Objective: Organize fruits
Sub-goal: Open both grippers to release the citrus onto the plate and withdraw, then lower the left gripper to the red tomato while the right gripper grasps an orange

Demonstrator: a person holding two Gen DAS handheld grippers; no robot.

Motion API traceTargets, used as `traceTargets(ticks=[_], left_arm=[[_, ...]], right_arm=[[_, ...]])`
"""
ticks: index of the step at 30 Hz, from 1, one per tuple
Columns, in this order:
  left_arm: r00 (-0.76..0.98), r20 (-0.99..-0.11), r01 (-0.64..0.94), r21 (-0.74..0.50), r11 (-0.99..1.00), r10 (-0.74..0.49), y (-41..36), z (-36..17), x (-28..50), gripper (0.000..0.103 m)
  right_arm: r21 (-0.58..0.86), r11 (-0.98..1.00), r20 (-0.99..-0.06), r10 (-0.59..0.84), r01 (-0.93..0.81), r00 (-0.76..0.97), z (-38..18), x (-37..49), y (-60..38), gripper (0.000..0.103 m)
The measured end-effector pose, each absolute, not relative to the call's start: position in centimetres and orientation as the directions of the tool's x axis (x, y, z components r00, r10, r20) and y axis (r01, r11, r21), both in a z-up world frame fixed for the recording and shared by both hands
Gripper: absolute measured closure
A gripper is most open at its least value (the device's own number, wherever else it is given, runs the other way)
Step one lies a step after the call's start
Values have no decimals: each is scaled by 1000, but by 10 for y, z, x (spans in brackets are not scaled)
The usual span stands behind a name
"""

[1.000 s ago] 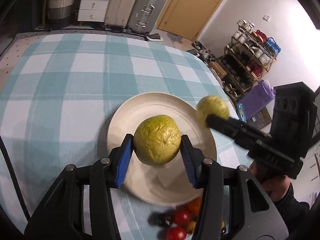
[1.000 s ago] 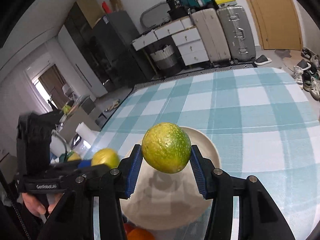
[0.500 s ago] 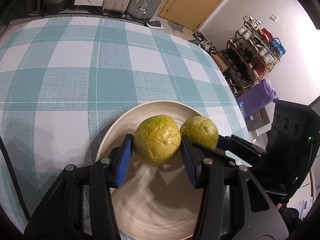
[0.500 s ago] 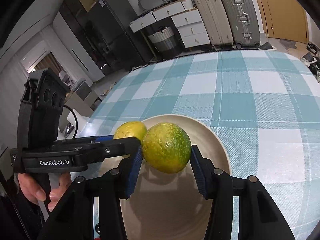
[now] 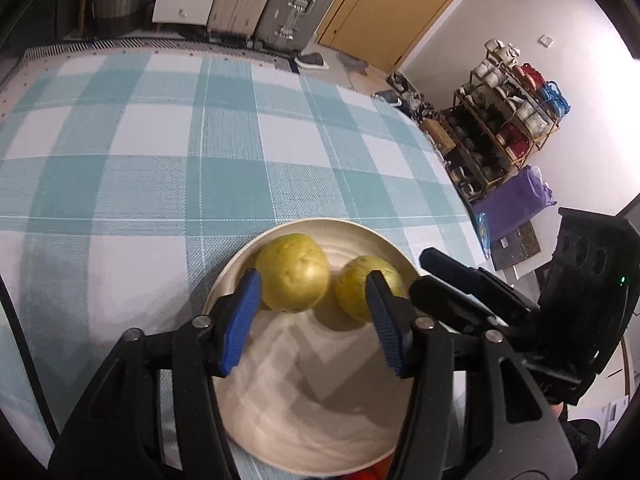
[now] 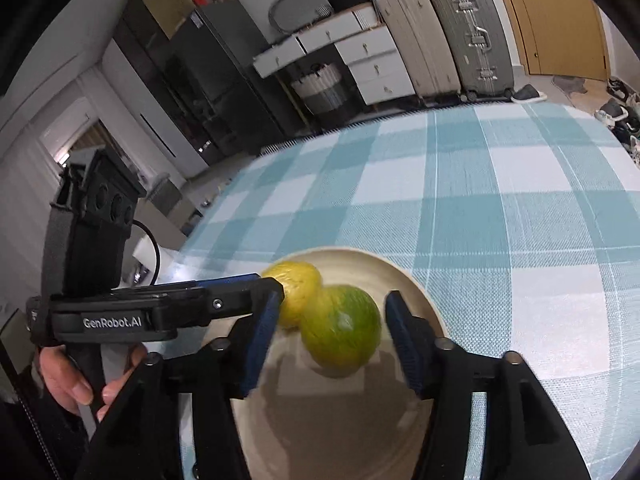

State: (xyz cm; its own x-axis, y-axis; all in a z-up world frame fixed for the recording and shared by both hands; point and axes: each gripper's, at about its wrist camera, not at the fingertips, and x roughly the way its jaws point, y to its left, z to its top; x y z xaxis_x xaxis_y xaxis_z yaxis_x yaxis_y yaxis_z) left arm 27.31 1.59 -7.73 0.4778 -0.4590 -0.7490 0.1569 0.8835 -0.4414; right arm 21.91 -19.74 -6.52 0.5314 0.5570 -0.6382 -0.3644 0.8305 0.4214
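Both fruits have just left my grip: half a second back each was pinched between blue pads above the plate, and now the jaws of my left hand-held gripper point(image 5: 314, 320) are opening, with the yellow-green citrus fruit point(image 5: 293, 273) lying on the cream plate point(image 5: 320, 412) just beyond its tips, clear of the right pad and at most brushing the left one. My right hand-held gripper point(image 6: 332, 334) is opening too, and the greener citrus fruit point(image 6: 341, 331) sits low between its pads, blurred as if it is only now settling, with gaps visible on both sides. The two fruits lie side by side in the far half of the plate, touching or nearly so. I judge that this pair is delivered and that the next job is to back both grippers away without nudging the fruit. The left wrist view shows what the right does not: the shoe rack point(image 5: 508, 120) at the right of the frame, a purple bag point(image 5: 516, 204) below it, and a scrap of red and orange at the bottom edge under the plate, probably more fruit waiting. The right wrist view alone shows my left hand point(image 6: 74, 376) wrapped round the other tool's handle at lower left, and the greener skin of its fruit. The checked cloth on the counter point(image 6: 500, 208) appears in both.
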Motion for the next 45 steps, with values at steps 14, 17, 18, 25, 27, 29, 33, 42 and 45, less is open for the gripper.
traceTargets(ticks=[14, 17, 18, 25, 27, 29, 33, 42, 45], left_arm=[[607, -749, 147, -222, 964, -265, 20, -31, 178, 31], [627, -740, 130, -210, 969, -244, 21, -23, 158, 30], [634, -736, 127, -205, 970, -238, 21, -21, 152, 27], [697, -695, 90, -160, 983, -177, 17, -6, 107, 20], [710, -684, 83, -156, 984, -169, 16, -4, 95, 18], [721, -674, 76, -152, 985, -159, 15, -4, 84, 13], [747, -657, 45, -111, 993, -107, 11, -6, 58, 2], [772, -629, 37, -100, 994, -92, 13, -14, 25, 1], [772, -627, 38, -116, 993, -103, 16, -15, 19, 1]], right_arm=[[367, 850, -575, 526, -377, 626, -12, 157, -221, 20], [360, 852, -560, 524, -381, 642, -4, 142, -224, 16], [355, 852, -550, 523, -384, 651, 0, 134, -225, 14], [302, 862, -484, 506, -407, 714, 21, 91, -225, 2], [283, 864, -475, 503, -417, 722, 25, 80, -223, 1], [257, 868, -466, 497, -426, 732, 28, 69, -219, 1], [231, 861, -436, 508, -454, 742, 31, 43, -211, 0], [197, 857, -426, 512, -475, 746, 25, 1, -196, 0], [185, 859, -437, 506, -477, 743, 23, -7, -194, 0]])
